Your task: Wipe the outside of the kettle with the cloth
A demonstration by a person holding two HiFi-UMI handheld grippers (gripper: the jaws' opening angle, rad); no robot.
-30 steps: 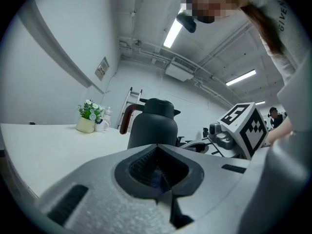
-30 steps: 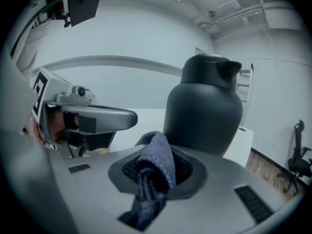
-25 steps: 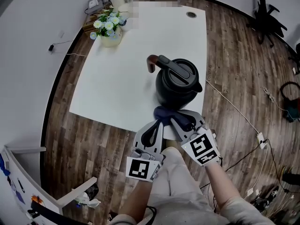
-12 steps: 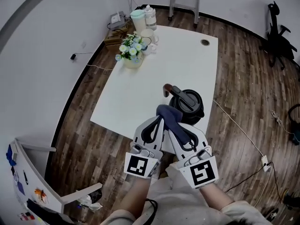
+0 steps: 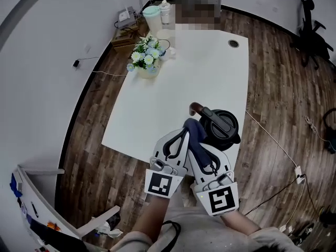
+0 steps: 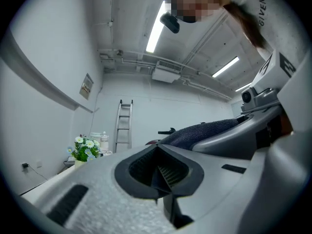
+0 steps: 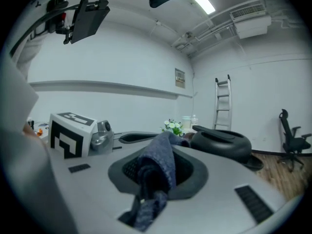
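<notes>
Right gripper (image 5: 195, 138) pinches the dark blue cloth (image 5: 192, 129) between its jaws; left gripper (image 5: 180, 136) is alongside, jaws pressed together on nothing. The black kettle (image 5: 222, 127) stands at the near right edge of the white table (image 5: 173, 83), just ahead and right of the cloth, handle running left to right, so the right gripper is nearer. Versus a second ago, the cloth lies at the kettle's near-left flank rather than its near side.

Left gripper (image 6: 157, 147) jaws together, empty; dark cloth (image 6: 204, 130) just beyond.
</notes>
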